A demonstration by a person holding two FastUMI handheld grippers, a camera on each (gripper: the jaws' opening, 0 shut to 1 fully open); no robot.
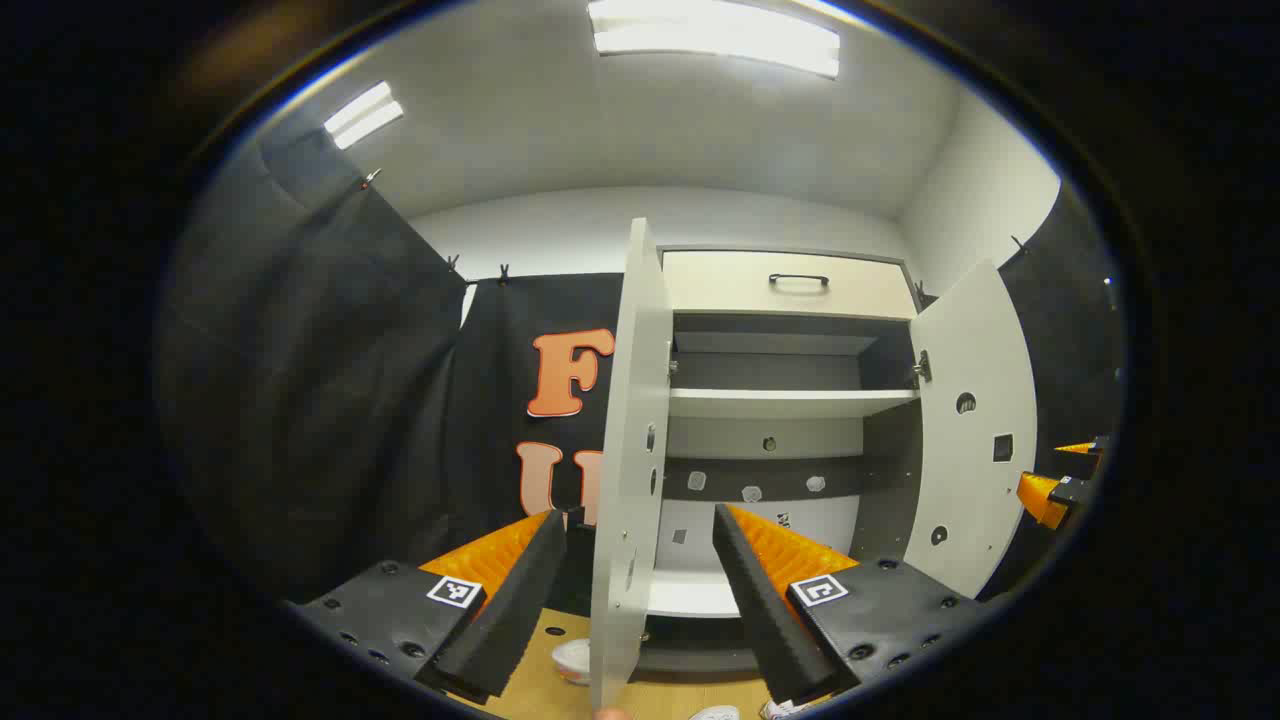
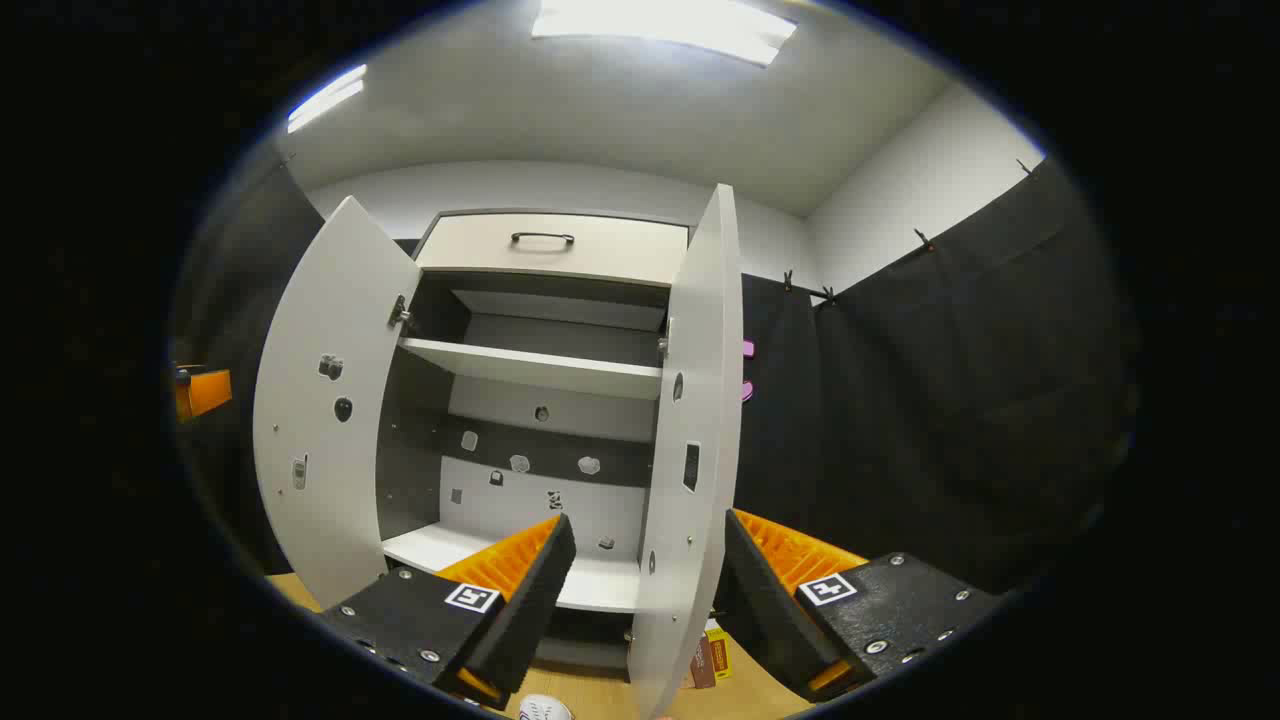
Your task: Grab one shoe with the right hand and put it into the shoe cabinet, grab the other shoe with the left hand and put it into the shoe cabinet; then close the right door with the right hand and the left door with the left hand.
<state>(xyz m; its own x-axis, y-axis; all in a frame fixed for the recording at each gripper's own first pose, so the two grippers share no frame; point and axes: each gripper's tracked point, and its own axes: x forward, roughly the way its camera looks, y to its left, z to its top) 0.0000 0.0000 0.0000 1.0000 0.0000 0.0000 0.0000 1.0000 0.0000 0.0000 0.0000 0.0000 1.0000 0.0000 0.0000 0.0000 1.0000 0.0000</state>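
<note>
Both grippers, left (image 1: 635, 575) and right (image 2: 645, 590), hang spread and empty before the tall white two-door shoe cabinet (image 2: 545, 245); shoes lie low beneath it, so a hasty reach may clip its open doors.

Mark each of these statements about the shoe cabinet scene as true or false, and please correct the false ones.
1. Both cabinet doors are closed. False: the left door and the right door stand open.
2. The upper shelf holds a pair of shoes. False: it is bare.
3. The left gripper is open, its fingers either side of the left door's edge. True.
4. The drawer above the shelves has a dark handle. True.
5. The right gripper is shut on a shoe. False: it is open.
</note>
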